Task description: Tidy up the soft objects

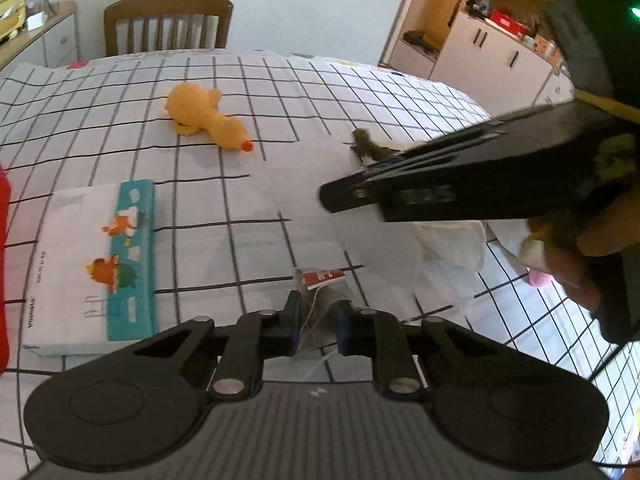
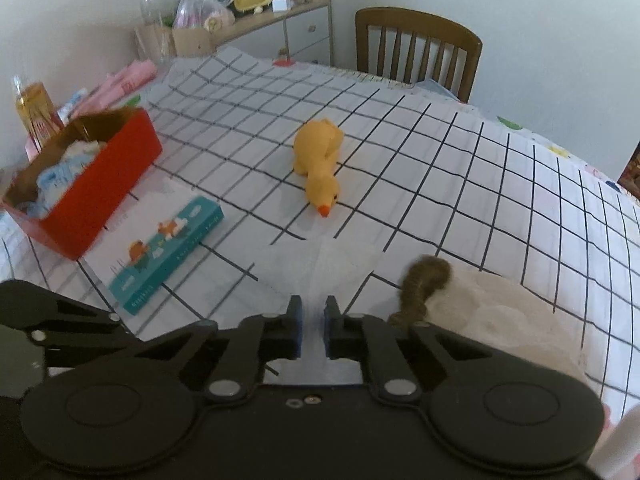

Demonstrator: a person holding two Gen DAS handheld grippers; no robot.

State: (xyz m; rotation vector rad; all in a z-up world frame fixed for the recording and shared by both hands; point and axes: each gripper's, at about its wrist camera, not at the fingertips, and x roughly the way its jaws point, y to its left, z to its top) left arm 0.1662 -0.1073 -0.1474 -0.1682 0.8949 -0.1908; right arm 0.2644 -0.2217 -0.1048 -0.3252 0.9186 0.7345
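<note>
My left gripper (image 1: 318, 326) is shut on a tea bag (image 1: 320, 304) with a red tag, held just above the checked tablecloth (image 1: 240, 92). My right gripper (image 2: 313, 330) has its jaws nearly together with a narrow gap and nothing between them; it also shows from the side in the left wrist view (image 1: 348, 196). A yellow rubber duck (image 2: 318, 168) lies mid-table, also in the left wrist view (image 1: 204, 120). A white plush with a brown tail (image 2: 424, 284) lies right of the right gripper. A teal and white tissue pack (image 2: 168, 252) lies to the left.
A red box (image 2: 92, 196) holding blue and white soft items stands at the table's left. A white plastic bag (image 1: 444, 256) lies under the right gripper. A wooden chair (image 2: 420, 52) stands at the far side. Bottles and pink packs crowd the far left edge.
</note>
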